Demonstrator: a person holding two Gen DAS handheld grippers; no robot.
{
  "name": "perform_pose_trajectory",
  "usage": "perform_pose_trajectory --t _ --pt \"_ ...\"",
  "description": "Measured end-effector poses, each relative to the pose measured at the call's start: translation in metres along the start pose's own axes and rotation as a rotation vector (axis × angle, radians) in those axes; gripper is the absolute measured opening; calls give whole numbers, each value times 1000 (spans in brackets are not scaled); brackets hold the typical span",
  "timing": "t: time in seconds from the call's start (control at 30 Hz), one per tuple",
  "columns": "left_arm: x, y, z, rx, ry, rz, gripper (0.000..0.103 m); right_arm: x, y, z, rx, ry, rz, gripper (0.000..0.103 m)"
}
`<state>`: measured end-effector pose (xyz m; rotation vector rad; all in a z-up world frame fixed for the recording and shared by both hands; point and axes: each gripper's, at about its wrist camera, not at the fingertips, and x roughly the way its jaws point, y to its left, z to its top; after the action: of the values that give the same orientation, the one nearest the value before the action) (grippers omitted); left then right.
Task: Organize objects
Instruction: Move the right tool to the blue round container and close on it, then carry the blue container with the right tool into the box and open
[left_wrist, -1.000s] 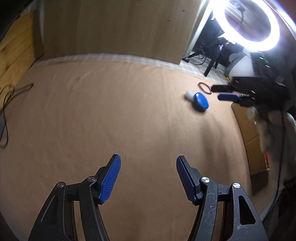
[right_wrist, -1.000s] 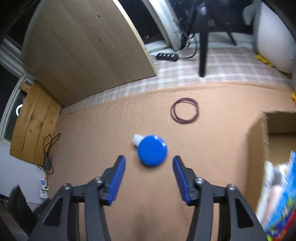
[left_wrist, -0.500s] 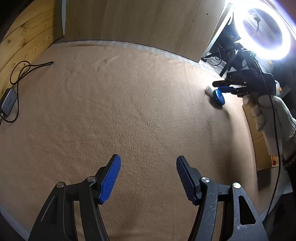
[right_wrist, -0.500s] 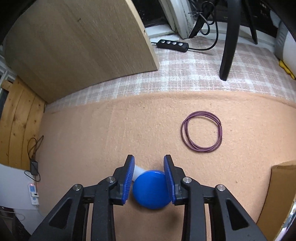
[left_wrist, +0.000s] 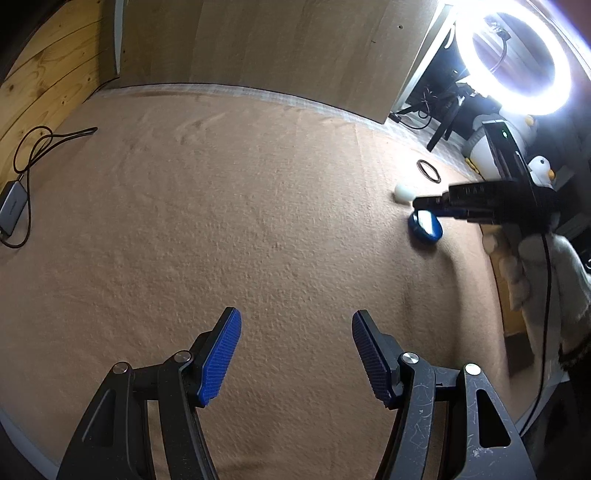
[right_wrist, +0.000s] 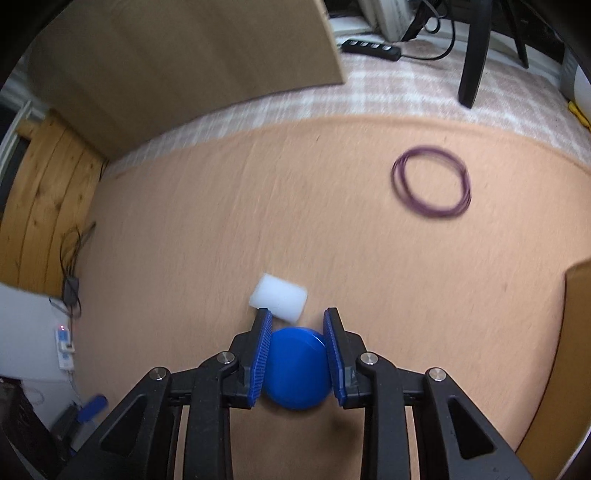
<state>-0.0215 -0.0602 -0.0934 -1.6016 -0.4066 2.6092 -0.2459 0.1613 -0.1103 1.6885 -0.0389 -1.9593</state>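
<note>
My right gripper is shut on a round blue tin and holds it just above the tan cloth. A white block lies on the cloth just beyond the fingertips. A purple band loop lies farther off to the right. In the left wrist view the tin, the white block and the loop show at the far right, with the right gripper over the tin. My left gripper is open and empty over bare cloth.
A cardboard box stands at the right edge. A wooden board leans at the back. A ring light glares at the top right. A cable and adapter lie at the left. A power strip lies on the checked floor.
My right gripper has lifted the blue tin away from the white block, which stays on the cloth. The left gripper stayed open and shifted its view slightly.
</note>
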Motion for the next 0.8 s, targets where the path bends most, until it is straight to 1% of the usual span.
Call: perform_pose_trajectory --t 0.07,0.3,0.53,0.6,0.63,0.67,0.73,0.8 --pt "-1 0 -1 0 0 -1 66 -3 5 -12 -27 -11 -12 26" --pt "-2 -6 -8 9 8 -9 66 -10 15 -53 -71 -1 -7 26" --pt "-3 -13 -20 41 19 -3 66 -16 21 -96 -67 4 20 27" --pt "-2 -14 -23 43 28 -2 66 -21 25 -108 -75 -14 -3 42" --pt "-1 -15 -25 45 32 -1 66 -24 28 -114 -86 -35 -34 56" --pt "0 -17 -27 49 35 2 66 -27 31 -120 -98 -57 -59 60" --pt "1 -20 -31 62 42 12 67 -30 36 -129 -121 -78 -82 60" --pt "1 -24 -35 76 47 14 68 -27 41 -132 -129 -76 -103 61"
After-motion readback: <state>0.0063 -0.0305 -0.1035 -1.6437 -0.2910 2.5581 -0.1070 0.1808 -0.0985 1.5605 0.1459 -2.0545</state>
